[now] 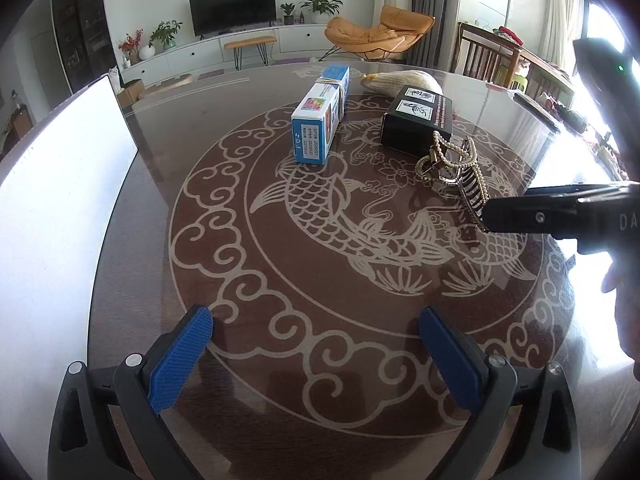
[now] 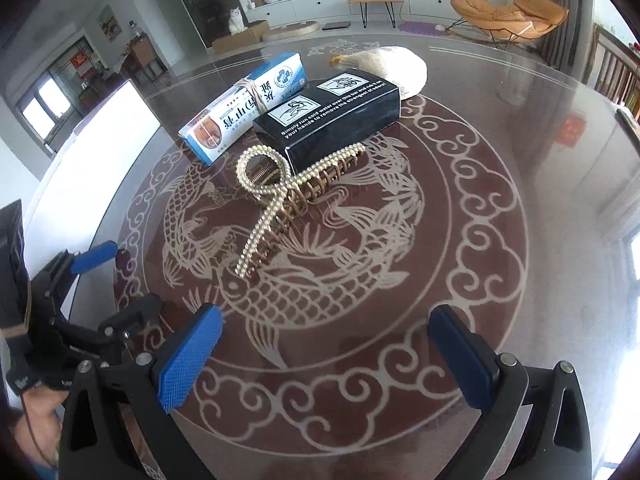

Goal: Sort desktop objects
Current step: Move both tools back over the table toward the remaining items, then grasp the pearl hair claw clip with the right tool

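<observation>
With both sets of fingers spread and empty, bring the right gripper (image 2: 324,356) low over the pearl hair claw (image 2: 280,200), straddle its spine, close gently.

Round glass-topped table with four small objects and a white panel

The dark brown round table (image 2: 500,208), covered by glass and decorated with a pale carp and cloud-scroll pattern, carries a blue-and-white cardboard box bound with a rubber band (image 2: 244,108), lying flat toward the far left. Just right of it lies a glossy black rectangular box with white printing (image 2: 332,120), its far end close to a cream knitted pouch-like bundle (image 2: 394,70) at the far side. A pearl-studded gold hair claw clip (image 2: 280,204) rests near the middle, its far end against the black box's near edge. A flat bright white panel (image 1: 60,184) lies along the table's left edge.
</observation>
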